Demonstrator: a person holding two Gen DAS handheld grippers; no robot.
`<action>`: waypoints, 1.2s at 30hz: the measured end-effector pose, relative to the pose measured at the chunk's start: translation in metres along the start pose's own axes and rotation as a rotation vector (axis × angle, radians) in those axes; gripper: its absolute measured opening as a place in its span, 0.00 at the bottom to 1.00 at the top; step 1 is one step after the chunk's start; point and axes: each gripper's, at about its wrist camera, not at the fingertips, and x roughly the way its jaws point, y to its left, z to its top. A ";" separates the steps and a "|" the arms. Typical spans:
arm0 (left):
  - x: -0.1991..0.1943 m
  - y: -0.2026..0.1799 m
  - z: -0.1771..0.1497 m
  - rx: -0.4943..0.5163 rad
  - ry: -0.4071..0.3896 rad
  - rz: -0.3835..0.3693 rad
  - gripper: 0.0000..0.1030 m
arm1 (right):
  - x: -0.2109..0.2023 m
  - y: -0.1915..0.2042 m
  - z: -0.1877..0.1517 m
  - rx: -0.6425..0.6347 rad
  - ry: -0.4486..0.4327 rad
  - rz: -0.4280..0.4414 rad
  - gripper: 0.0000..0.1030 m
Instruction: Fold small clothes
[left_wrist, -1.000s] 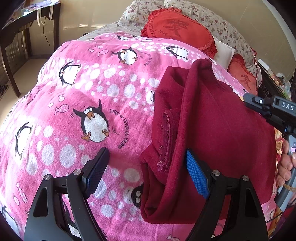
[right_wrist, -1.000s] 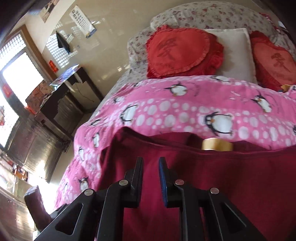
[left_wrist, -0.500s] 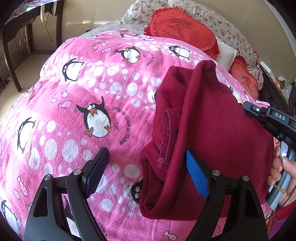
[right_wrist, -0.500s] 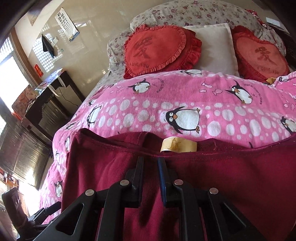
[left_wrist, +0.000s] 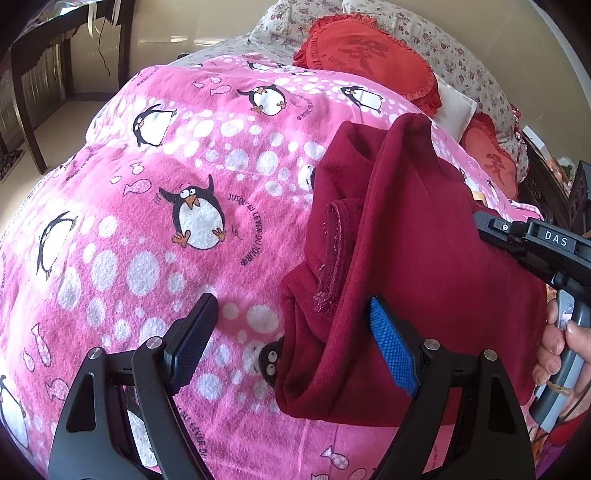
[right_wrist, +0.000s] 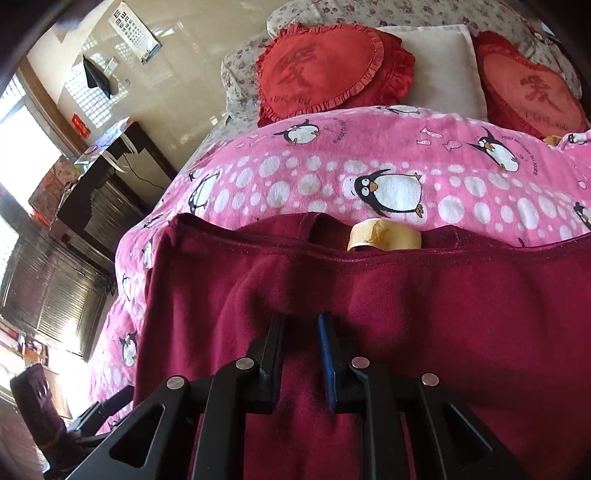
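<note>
— Where's the top (left_wrist: 424, 236)?
— Lying on the blanket (left_wrist: 155, 206), partly folded, tan label (right_wrist: 384, 240) at the collar.
— And the left tongs (left_wrist: 291, 343)?
— Spread wide, gripping nothing, poised over the top's edge.
— The right tongs (right_wrist: 301, 347)?
— Pinched nearly closed on a fold of the top.

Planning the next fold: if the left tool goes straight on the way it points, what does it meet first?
Probably the left edge of the maroon garment, by its folded sleeve; the open left tool straddles that edge over the pink penguin blanket. Depth is unclear.
</note>
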 end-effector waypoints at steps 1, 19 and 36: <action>0.000 0.000 -0.001 -0.003 0.000 -0.004 0.81 | -0.002 0.004 -0.001 -0.011 0.002 -0.001 0.16; -0.002 0.004 -0.013 -0.012 0.000 -0.034 0.81 | 0.017 0.071 0.001 -0.079 0.047 0.081 0.46; -0.007 0.016 -0.025 -0.018 -0.047 -0.100 0.82 | 0.086 0.149 0.026 -0.191 0.096 -0.144 0.80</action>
